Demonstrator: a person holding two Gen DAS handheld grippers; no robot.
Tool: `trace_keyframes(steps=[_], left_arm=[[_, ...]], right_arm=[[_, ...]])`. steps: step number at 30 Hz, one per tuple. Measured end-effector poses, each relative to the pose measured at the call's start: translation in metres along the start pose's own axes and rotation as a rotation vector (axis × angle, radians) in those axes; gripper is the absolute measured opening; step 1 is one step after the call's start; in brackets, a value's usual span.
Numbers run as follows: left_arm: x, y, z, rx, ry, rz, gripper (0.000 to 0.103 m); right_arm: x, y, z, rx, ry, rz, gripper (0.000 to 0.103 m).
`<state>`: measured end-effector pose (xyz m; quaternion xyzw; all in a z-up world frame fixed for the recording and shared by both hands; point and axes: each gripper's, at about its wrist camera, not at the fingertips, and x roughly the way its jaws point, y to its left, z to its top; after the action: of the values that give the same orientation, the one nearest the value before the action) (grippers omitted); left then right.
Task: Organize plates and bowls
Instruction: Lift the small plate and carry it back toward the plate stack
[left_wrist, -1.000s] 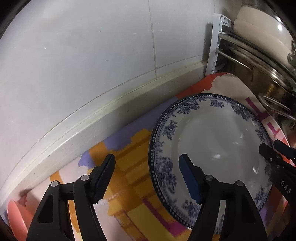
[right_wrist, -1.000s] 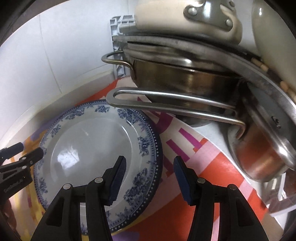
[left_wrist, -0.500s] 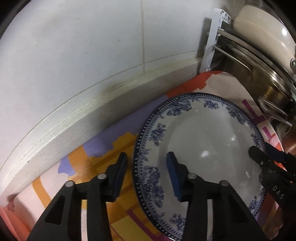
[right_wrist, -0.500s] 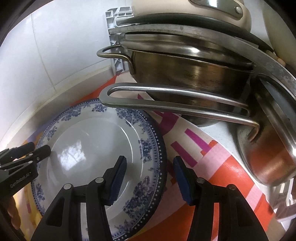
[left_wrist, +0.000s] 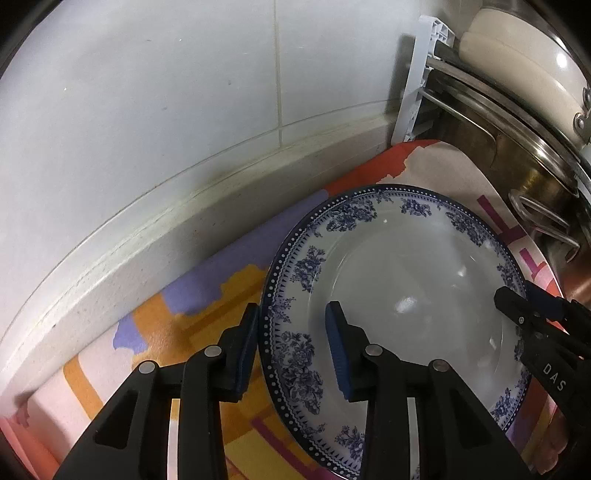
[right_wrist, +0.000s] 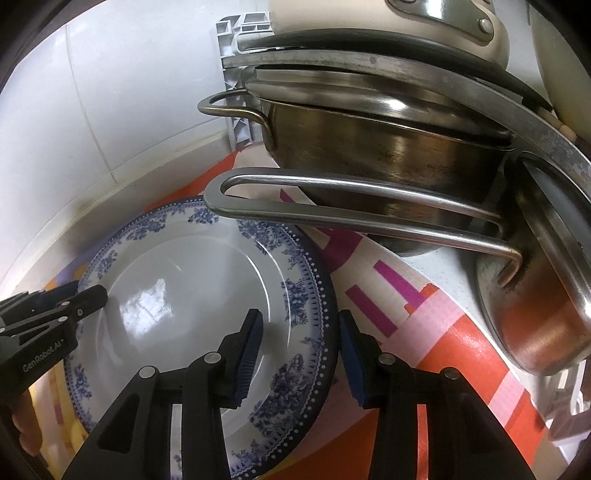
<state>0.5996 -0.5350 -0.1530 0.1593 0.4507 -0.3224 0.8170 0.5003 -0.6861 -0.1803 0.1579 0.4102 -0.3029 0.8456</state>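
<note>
Left view plate: blue-flowered plate (left_wrist: 406, 280) lies flat, lower right, on a colourful cloth (left_wrist: 192, 325).
Left claw (left_wrist: 291, 347): closing, plate's rim between its pads, not pinched.
Right view plate: lower left, beside steel pots (right_wrist: 376, 147).
Right claw (right_wrist: 301, 354): closing, rim between, not pinched.

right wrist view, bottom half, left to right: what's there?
left gripper → blue-patterned plate → right gripper astride its rim, jaws closing → striped cloth → copper-bottomed pot

"GenRobot.AI" on left gripper (right_wrist: 55, 306), "DAS" on right gripper (left_wrist: 532, 306)
</note>
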Motion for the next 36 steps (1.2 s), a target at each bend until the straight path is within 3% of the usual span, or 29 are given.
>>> trace_keyframes(steps=[17, 36], left_arm=[[-0.044, 0.016, -0.025, -0.060, -0.026, 0.041, 0.035], [-0.164, 0.061, -0.090, -0.157, -0.093, 0.093, 0.034]], right_arm=[[-0.044, 0.010, -0.014, -0.016, -0.006, 0.044, 0.040], [-0.149, 0.052, -0.050, -0.098, -0.052, 0.102, 0.040]])
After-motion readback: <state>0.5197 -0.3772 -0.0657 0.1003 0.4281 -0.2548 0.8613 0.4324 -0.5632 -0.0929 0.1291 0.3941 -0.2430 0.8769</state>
